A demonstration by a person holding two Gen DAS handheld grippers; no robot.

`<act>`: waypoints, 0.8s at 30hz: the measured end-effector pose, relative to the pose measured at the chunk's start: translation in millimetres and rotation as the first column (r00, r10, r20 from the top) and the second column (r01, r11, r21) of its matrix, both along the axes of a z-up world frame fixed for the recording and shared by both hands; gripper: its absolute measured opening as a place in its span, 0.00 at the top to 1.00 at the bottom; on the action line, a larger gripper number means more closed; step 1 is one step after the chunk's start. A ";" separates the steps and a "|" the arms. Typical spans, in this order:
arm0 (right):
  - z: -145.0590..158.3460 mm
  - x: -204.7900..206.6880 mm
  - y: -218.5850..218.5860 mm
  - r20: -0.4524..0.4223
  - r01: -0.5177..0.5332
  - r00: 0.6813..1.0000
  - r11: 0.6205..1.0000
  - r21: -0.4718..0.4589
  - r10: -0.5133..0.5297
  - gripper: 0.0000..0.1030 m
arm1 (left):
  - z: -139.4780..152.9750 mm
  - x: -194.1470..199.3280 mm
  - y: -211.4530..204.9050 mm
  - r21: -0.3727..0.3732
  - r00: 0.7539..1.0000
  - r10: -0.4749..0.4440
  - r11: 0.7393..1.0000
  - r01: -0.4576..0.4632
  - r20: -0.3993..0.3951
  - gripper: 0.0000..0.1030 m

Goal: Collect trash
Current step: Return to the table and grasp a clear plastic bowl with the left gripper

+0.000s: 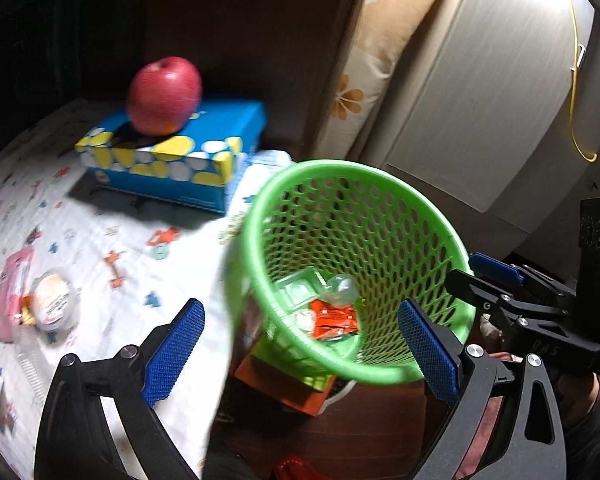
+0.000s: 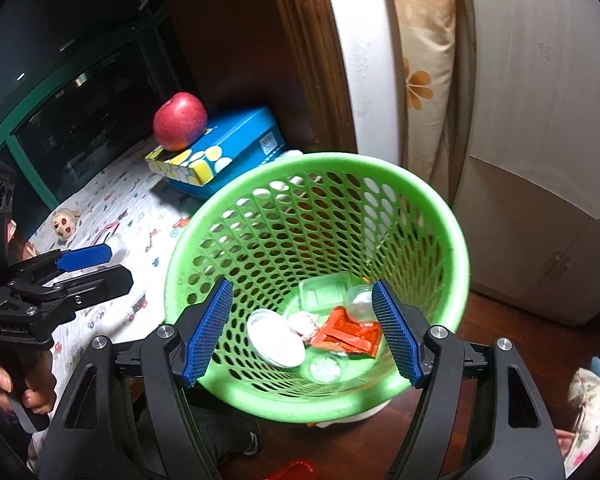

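A green mesh basket [image 1: 320, 166] stands beside the cloth-covered table [image 1: 100, 248], tilted in the left wrist view. In it lie an orange wrapper [image 2: 348, 332], a white lid [image 2: 276, 336] and clear plastic cups [image 2: 326, 294]. My right gripper [image 2: 302, 334] hangs open over the basket [image 2: 340, 160], with nothing between its blue pads. My left gripper [image 1: 302, 350] is open too and holds nothing, near the table's edge and the basket's rim. On the cloth at the left lie a pink wrapper [image 1: 14, 292] and a round lidded cup [image 1: 54, 300]. Each gripper shows in the other's view: right [image 1: 472, 276], left [image 2: 118, 266].
A red apple [image 1: 164, 94] sits on a blue tissue box [image 1: 180, 160] at the back of the table. A small doll head [image 2: 65, 222] lies on the cloth. A floral pillow [image 1: 380, 60] and a pale cabinet [image 1: 480, 100] stand behind the basket. Something red [image 2: 296, 470] lies on the wooden floor.
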State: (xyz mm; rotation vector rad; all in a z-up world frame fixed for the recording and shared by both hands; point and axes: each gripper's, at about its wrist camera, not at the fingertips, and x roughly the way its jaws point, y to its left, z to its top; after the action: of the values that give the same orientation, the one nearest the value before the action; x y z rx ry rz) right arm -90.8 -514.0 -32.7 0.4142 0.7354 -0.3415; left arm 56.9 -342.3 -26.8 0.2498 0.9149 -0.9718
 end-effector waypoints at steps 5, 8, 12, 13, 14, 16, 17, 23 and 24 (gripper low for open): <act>1.5 18.5 20.7 -0.001 -0.057 0.998 0.998 0.001 0.057 0.28 | 2.5 19.7 46.4 0.013 0.992 0.120 0.993 -0.120 0.027 0.09; 2.8 31.3 35.7 -0.005 -0.097 0.995 0.995 -0.001 0.097 0.28 | 2.3 35.3 74.4 0.018 0.980 0.195 0.980 -0.196 0.036 0.09; 5.5 47.6 55.9 -0.005 -0.147 0.989 0.989 -0.007 0.147 0.27 | 0.3 56.6 114.3 0.032 0.955 0.294 0.955 -0.295 0.050 0.09; 6.1 51.8 60.8 -0.005 -0.158 0.987 0.987 -0.009 0.158 0.27 | -0.5 62.4 124.9 0.033 0.946 0.321 0.946 -0.323 0.051 0.09; 6.1 56.0 65.6 -0.005 -0.169 0.986 0.986 -0.009 0.169 0.27 | -1.1 67.4 135.7 0.034 0.937 0.346 0.937 -0.348 0.056 0.09; 6.6 64.1 75.0 -0.006 -0.191 0.982 0.981 -0.010 0.191 0.27 | -2.2 75.0 155.8 0.042 0.919 0.387 0.920 -0.390 0.077 0.09; 6.9 68.5 80.2 -0.007 -0.204 0.979 0.979 -0.011 0.204 0.27 | -3.4 79.2 166.2 0.048 0.909 0.408 0.909 -0.413 0.087 0.09; 5.6 91.7 110.5 -0.017 -0.274 0.962 0.962 -0.009 0.274 0.27 | -11.9 117.6 229.5 0.074 0.823 0.563 0.820 -0.567 0.074 0.09; 5.3 94.8 115.1 -0.018 -0.284 0.959 0.959 -0.008 0.284 0.27 | -13.0 124.4 239.3 0.075 0.810 0.582 0.807 -0.586 0.064 0.09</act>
State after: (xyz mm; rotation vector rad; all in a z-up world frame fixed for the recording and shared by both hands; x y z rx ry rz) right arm 4.0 -398.9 -27.4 0.2907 0.7974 -0.0776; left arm 181.3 -103.1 -39.8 0.0497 0.9234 -0.3469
